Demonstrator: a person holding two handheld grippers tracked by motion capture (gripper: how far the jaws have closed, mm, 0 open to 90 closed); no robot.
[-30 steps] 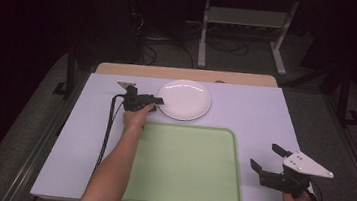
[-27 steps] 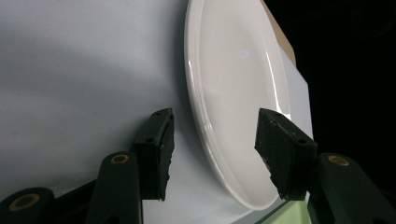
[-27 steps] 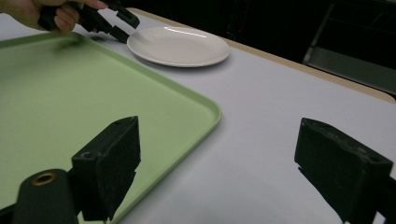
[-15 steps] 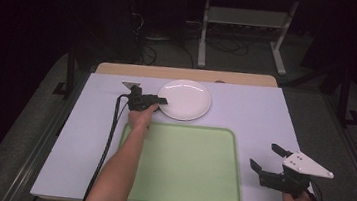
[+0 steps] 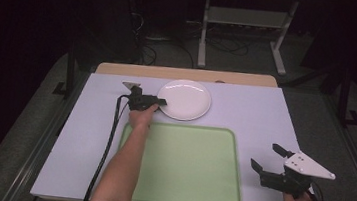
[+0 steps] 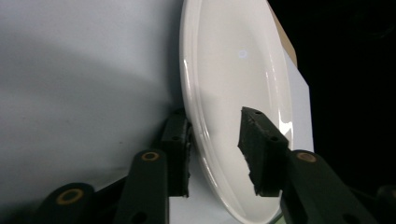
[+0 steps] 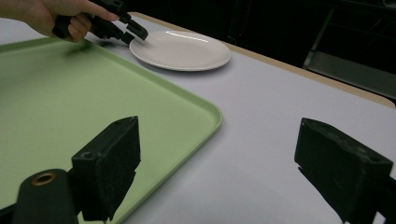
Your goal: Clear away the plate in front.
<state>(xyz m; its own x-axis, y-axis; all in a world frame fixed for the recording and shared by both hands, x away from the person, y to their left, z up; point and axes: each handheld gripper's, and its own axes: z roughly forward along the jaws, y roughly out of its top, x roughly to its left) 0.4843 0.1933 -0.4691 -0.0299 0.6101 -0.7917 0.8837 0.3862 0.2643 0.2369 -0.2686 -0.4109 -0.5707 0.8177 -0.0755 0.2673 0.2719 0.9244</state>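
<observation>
1. High view: our left gripper [image 5: 162, 102] reaches the near-left rim of the white plate [image 5: 185, 99], which sits on the table [image 5: 265, 114] just beyond the green tray [image 5: 185, 164].
2. Left gripper view: our jaws straddle the plate's rim — one under, one above — with gaps visible, not clamped.
3. Our right gripper [image 5: 267, 157] hovers right of the tray, jaws wide apart, holding nothing.

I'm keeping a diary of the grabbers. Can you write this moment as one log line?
left gripper: jaws open astride plate rim | right gripper: open, empty, right of tray | tray: empty
</observation>
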